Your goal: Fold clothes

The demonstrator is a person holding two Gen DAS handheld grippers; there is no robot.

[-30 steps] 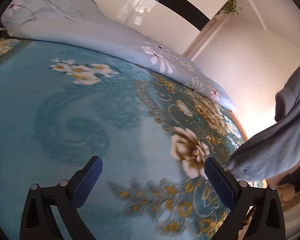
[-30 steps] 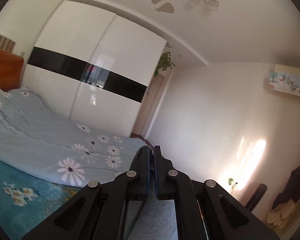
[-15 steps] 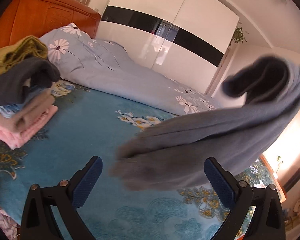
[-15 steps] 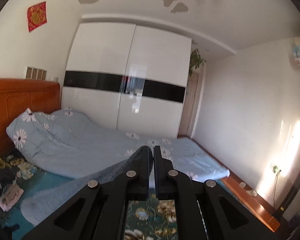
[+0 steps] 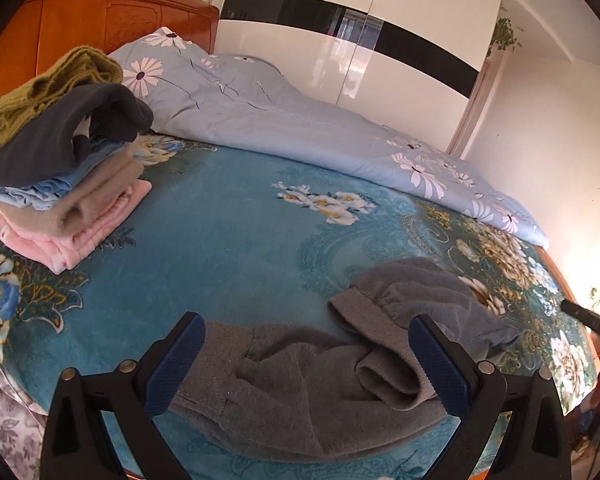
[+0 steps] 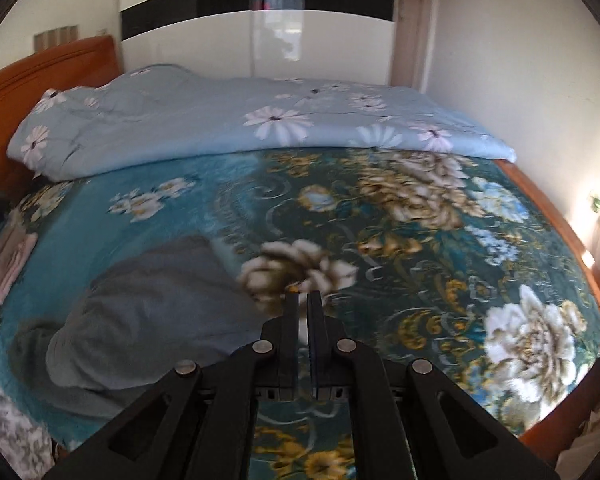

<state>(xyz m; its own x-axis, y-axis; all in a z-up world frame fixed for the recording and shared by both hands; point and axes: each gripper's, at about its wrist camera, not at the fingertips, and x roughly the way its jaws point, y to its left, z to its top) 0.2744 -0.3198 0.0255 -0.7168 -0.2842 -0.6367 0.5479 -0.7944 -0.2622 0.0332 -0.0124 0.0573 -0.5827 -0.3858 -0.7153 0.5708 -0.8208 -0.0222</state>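
The grey sweater (image 5: 340, 376) is seen crumpled on the teal floral blanket (image 5: 236, 248), well right of the folded stack (image 5: 64, 184), its long axis running left to right. It lies directly under the left gripper (image 5: 306, 364), jaws spread wide, nothing held. The right gripper (image 6: 303, 308), just right of it, is clenched shut; whether cloth is pinched cannot be told.

I count one grey garment (image 5: 332, 376) lying crumpled on the near part of the one teal flowered blanket (image 5: 228, 240). At far left I see one stack of folded clothes (image 5: 60, 168), and I make out about six pieces in it, though the lower layers are hard to separate. Along the far side lies one pale blue duvet (image 5: 300, 120). Beyond it stands one wardrobe (image 5: 360, 32) with two doors.
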